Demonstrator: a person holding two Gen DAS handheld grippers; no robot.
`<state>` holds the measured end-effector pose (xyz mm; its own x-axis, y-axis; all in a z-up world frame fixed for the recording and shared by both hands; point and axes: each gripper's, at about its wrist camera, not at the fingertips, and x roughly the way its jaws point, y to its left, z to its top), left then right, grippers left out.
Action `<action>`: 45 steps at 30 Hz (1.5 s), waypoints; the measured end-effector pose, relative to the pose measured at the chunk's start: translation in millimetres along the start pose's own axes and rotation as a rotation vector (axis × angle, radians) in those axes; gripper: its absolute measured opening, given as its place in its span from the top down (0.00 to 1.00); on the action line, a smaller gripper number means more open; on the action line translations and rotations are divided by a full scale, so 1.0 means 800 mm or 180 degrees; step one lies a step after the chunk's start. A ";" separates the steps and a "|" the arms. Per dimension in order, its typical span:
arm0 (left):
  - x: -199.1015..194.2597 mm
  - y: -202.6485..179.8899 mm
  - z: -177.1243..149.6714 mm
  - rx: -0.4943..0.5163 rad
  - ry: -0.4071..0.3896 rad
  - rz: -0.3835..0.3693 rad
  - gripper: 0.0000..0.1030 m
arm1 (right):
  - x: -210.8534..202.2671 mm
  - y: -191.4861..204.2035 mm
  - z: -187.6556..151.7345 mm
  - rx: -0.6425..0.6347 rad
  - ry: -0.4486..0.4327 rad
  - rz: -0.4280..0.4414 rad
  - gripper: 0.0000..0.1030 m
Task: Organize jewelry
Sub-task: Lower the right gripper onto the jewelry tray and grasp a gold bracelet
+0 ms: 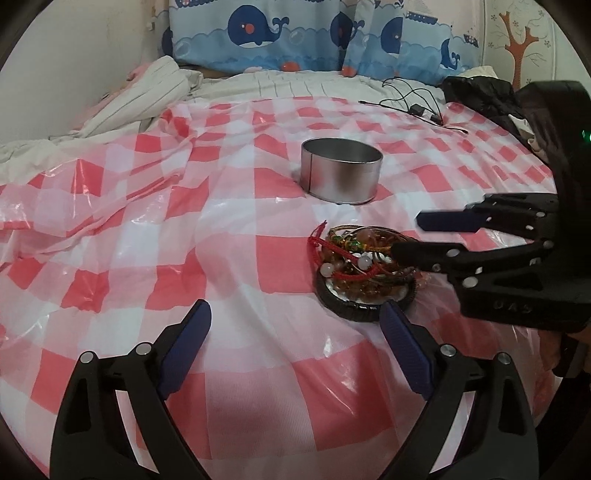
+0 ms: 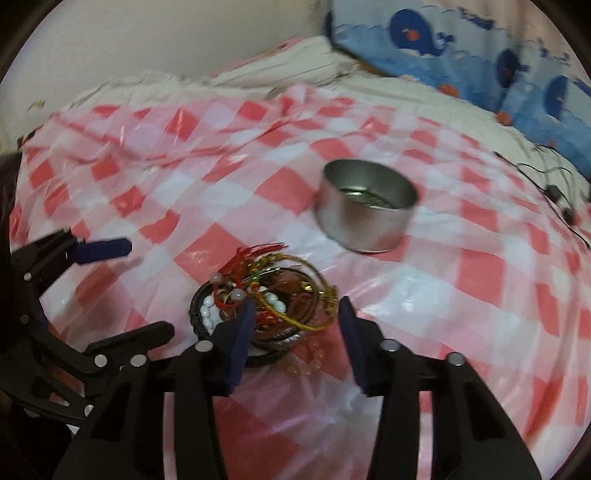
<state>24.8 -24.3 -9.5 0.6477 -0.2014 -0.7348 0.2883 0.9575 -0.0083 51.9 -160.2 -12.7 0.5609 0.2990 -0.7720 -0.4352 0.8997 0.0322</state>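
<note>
A tangle of bracelets (image 1: 364,258) (image 2: 273,295), with red cord, gold bangles, white and amber beads, is heaped on a black-rimmed round dish (image 1: 351,310) (image 2: 195,314). Beyond it stands an open round metal tin (image 1: 341,171) (image 2: 365,210); something small lies on its bottom. My right gripper (image 2: 297,310) (image 1: 406,238) has its fingers partly apart, astride the heap's edge. One pad overlaps the beads; the other shows a gap. My left gripper (image 1: 295,317) (image 2: 149,288) stands wide open just in front of the dish, with nothing between its fingers.
A red-and-white checked plastic sheet (image 1: 184,229) covers the bed. Black cables (image 1: 417,103) and a black garment (image 1: 491,96) lie at the far right. Whale-print pillows (image 1: 295,33) and striped bedding (image 1: 147,96) line the back.
</note>
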 end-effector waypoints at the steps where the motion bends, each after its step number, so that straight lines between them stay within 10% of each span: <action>1: 0.000 0.001 0.001 -0.0014 -0.0001 -0.0020 0.14 | 0.002 -0.002 0.000 0.0038 0.0003 0.0062 0.82; 11: 0.010 -0.005 0.016 0.0081 0.0090 -0.0287 0.17 | -0.033 -0.077 -0.007 0.1188 -0.0487 0.0942 0.98; 17: 0.017 -0.009 0.034 0.0174 0.0095 -0.0324 0.17 | -0.038 -0.078 -0.005 0.1146 -0.0389 0.1105 0.97; 19: 0.018 -0.002 0.035 0.0115 0.0110 -0.0352 0.17 | -0.032 -0.058 -0.004 0.0893 -0.0271 0.0942 0.52; 21: 0.016 0.005 0.035 0.0060 0.0106 -0.0342 0.17 | -0.025 -0.044 -0.007 0.0695 -0.0227 0.0792 0.44; 25: 0.016 0.014 0.034 0.0003 0.0099 -0.0316 0.17 | -0.002 -0.037 -0.011 0.0550 -0.0031 0.0624 0.87; 27: 0.016 0.015 0.034 0.0010 0.0099 -0.0310 0.17 | 0.001 -0.040 -0.012 0.0598 -0.0042 0.0687 0.93; 37: 0.019 -0.003 0.042 0.0223 0.0086 -0.0416 0.17 | -0.043 -0.101 -0.009 0.1476 -0.0698 0.1696 0.95; 45: 0.041 -0.031 0.059 0.0515 0.0152 -0.0482 0.17 | -0.040 -0.117 -0.011 0.1720 -0.0688 0.1632 0.95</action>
<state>71.8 -64.4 -1.5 0.5555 -0.3266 -0.7647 0.4916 0.8707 -0.0148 68.8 -256.8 3.4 0.5312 0.7253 -0.4379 -0.3047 0.6458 0.7001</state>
